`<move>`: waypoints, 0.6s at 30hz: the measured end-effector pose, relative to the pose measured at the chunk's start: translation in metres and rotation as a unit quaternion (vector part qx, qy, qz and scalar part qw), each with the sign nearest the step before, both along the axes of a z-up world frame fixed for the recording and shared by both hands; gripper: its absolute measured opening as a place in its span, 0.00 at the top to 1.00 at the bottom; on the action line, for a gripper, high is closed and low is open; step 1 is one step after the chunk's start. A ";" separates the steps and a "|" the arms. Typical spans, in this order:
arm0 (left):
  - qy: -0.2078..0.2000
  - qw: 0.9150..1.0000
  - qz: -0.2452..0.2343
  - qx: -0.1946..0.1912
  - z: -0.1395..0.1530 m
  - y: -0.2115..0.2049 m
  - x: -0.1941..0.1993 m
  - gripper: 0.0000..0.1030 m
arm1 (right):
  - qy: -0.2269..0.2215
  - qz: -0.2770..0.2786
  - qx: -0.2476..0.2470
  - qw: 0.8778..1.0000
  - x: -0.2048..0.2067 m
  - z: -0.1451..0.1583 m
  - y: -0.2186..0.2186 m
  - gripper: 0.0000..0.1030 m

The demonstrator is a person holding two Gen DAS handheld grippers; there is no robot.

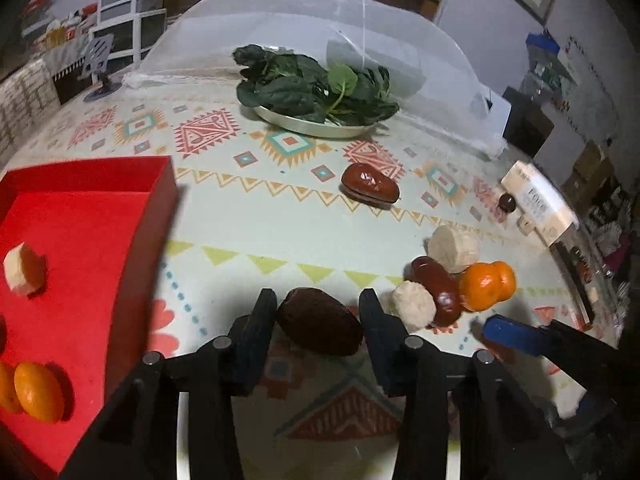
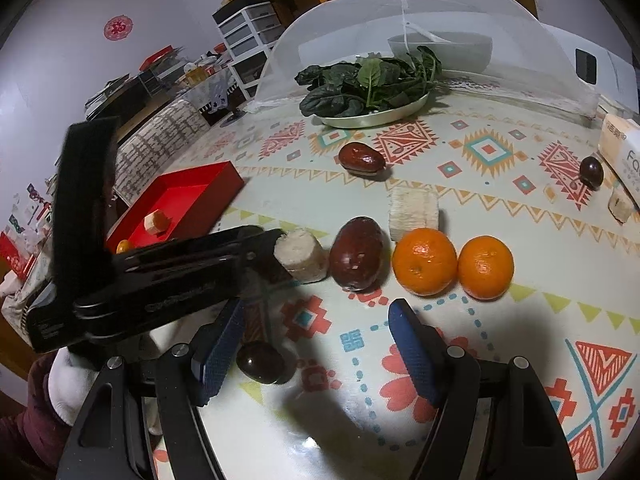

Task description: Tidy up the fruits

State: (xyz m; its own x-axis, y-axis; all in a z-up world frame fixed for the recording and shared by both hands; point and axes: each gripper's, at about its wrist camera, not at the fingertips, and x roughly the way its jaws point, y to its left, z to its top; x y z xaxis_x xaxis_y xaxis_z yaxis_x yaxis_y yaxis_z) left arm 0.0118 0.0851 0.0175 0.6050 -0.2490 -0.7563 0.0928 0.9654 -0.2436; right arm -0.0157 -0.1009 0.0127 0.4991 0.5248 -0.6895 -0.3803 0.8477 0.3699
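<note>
My left gripper point(image 1: 318, 310) is shut on a dark brown jujube point(image 1: 320, 326) that lies on the patterned tablecloth; both pads touch its sides. To its left stands the red tray point(image 1: 160, 184), holding a banana piece point(image 1: 22, 268) and mandarins point(image 1: 38, 392). My right gripper point(image 2: 316, 344) is open, with a small dark round fruit point(image 2: 260, 362) lying on the cloth beside its left finger, not gripped. Ahead of it lie a banana piece point(image 2: 302, 256), a red jujube point(image 2: 358, 254) and two mandarins point(image 2: 424, 260). The left gripper's body point(image 2: 180, 272) crosses that view at the left.
Farther back lie another banana piece point(image 2: 414, 214), a jujube point(image 2: 362, 158) and a dark fruit point(image 2: 592, 172). A plate point(image 1: 304, 126) of spinach sits before a white mesh food cover point(image 1: 280, 20). A tissue pack point(image 2: 624, 148) lies at the table's right edge.
</note>
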 end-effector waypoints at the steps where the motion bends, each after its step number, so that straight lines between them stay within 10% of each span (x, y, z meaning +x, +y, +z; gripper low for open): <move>1: -0.003 1.000 0.003 -0.006 0.003 0.004 -0.004 0.59 | 0.002 -0.005 0.003 1.000 0.002 0.001 -0.002 0.24; 11: -0.037 0.998 0.017 -0.040 0.030 0.032 -0.039 0.59 | 0.031 -0.060 0.063 0.996 0.031 0.006 -0.009 0.38; 18: -0.048 0.997 0.022 -0.055 0.037 0.050 -0.052 0.59 | 0.031 -0.104 -0.021 0.994 0.052 0.009 0.016 0.50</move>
State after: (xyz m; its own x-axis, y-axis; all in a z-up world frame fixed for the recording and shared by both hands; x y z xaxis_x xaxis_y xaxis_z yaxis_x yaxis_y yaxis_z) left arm -0.0401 0.1354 0.0549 0.6860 -0.2981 -0.6637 0.0789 0.9373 -0.3394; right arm 0.0359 -0.0845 0.0221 0.5492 0.3846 -0.7419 -0.1734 0.9209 0.3490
